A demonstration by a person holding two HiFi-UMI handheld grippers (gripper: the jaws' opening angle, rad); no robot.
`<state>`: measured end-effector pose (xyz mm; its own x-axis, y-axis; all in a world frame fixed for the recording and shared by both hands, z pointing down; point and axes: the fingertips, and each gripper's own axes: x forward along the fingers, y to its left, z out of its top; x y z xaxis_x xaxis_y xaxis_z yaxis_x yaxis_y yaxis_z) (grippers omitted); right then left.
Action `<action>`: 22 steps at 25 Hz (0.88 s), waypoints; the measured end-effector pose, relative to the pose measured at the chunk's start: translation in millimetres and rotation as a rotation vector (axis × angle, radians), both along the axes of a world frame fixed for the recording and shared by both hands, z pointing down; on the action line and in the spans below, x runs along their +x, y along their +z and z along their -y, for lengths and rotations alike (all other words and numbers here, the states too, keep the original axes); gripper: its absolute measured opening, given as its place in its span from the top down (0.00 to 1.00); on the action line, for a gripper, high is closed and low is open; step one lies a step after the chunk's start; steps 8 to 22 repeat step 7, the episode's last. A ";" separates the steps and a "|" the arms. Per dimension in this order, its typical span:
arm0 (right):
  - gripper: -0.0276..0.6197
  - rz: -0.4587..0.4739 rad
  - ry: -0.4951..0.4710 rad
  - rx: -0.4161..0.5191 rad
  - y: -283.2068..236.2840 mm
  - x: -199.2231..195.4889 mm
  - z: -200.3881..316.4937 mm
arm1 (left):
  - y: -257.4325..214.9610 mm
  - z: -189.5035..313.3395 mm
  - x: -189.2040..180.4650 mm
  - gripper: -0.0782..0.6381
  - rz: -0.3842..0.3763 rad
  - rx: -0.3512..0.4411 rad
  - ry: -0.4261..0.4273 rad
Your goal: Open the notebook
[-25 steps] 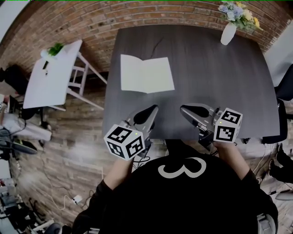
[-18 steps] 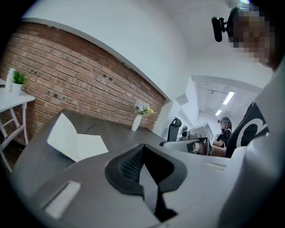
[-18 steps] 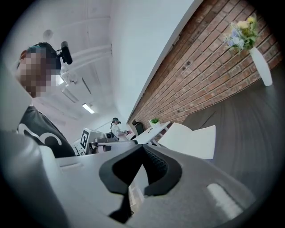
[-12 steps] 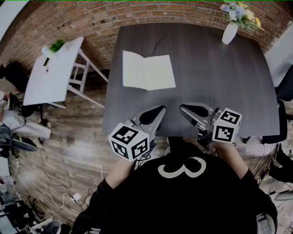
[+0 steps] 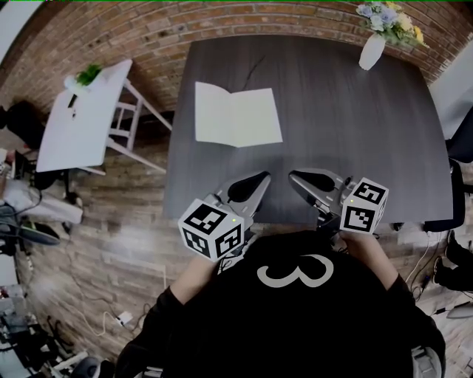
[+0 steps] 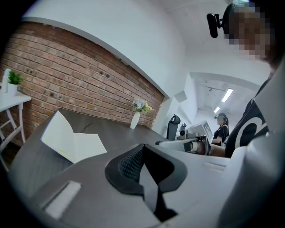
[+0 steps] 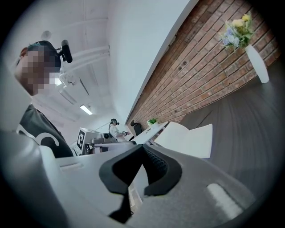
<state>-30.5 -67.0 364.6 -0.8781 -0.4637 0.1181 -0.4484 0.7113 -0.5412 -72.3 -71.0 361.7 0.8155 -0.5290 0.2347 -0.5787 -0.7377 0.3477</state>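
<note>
Holding flowers (image 5: 388, 18), a white vase (image 5: 372, 52) stands well apart from the open notebook (image 5: 236, 117).

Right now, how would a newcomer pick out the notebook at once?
Find the dark table by the brick wall. On its far left part lies the notebook, open, with blank cream pages. It is the only flat, pale thing there; its one neighbour is a white vase of flowers at the far right corner.
</note>
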 end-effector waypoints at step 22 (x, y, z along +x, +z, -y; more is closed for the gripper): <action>0.96 -0.004 0.016 0.023 -8.0 5.2 6.0 | -7.1 6.1 2.8 0.87 0.006 0.015 0.000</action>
